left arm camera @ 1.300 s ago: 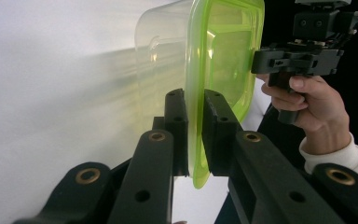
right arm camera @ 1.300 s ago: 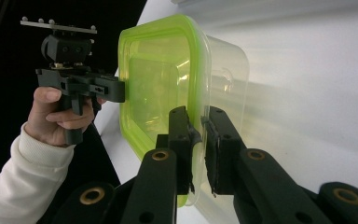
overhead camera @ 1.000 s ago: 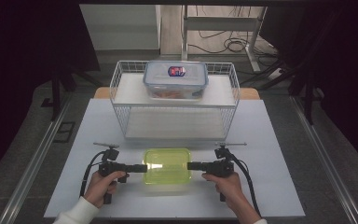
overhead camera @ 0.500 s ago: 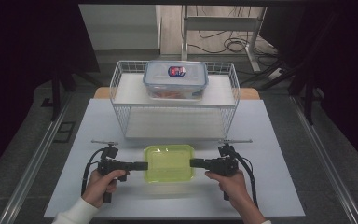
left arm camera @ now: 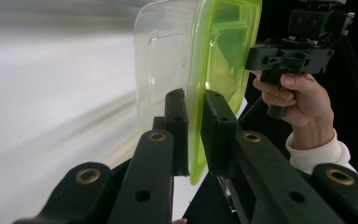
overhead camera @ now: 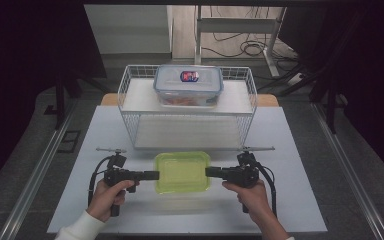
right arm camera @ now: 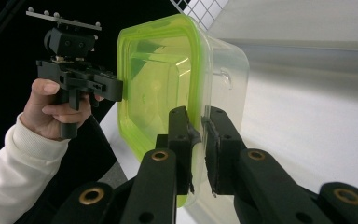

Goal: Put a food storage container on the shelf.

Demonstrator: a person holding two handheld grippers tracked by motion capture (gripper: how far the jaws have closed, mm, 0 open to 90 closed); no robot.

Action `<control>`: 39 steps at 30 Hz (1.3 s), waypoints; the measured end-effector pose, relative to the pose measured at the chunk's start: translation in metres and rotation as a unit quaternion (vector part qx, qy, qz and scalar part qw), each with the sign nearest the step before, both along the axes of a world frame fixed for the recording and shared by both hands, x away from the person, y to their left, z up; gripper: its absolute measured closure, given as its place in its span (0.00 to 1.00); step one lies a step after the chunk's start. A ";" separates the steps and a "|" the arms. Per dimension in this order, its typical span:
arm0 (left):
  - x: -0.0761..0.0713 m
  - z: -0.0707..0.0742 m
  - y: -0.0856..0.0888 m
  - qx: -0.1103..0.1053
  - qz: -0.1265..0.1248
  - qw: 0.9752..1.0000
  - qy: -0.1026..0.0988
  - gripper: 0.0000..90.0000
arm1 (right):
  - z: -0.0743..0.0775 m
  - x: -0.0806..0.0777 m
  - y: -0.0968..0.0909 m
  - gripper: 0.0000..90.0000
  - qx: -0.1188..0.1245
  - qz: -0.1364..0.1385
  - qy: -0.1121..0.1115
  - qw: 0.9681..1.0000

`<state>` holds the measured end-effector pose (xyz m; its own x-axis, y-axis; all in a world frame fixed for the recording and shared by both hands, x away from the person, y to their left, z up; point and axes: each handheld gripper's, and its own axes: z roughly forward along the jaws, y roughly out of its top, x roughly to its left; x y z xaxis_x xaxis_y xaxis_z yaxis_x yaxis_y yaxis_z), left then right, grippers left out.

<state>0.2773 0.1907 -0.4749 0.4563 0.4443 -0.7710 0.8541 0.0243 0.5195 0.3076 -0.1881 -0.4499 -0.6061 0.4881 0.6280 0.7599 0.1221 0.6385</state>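
A clear plastic container with a lime-green lid hangs a little above the white table, held from both sides. My left gripper is shut on the rim at the container's left end, one pad on each side of the lid's edge. On the opposite end, my right gripper is shut on the rim in the same way. Each gripper view also shows the other hand and its gripper beyond the container.
A white wire basket stands at the back of the table, just beyond the held container. On its top rests a clear lidded box with a red and blue label. Dark floor and metal rails flank the table.
Both hands have risen with the green-lidded container, lifting it off the table. The grips have not changed.
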 end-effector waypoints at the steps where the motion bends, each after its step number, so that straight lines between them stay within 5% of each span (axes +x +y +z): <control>1: 0.000 0.001 0.000 0.000 -0.001 1.000 -0.002 0.91 | 0.001 0.000 0.000 0.90 0.000 0.000 0.000 1.000; 8: 0.005 0.006 -0.001 -0.002 -0.007 1.000 -0.003 0.91 | 0.008 0.001 -0.002 0.90 -0.003 0.001 -0.010 1.000; 18: 0.015 0.032 -0.004 0.005 -0.011 1.000 -0.026 0.91 | 0.026 0.007 -0.006 0.89 0.010 -0.005 -0.030 0.999; 39: 0.027 0.068 -0.003 -0.005 -0.005 0.999 -0.042 0.91 | 0.065 0.020 -0.005 0.89 0.008 0.000 -0.056 0.998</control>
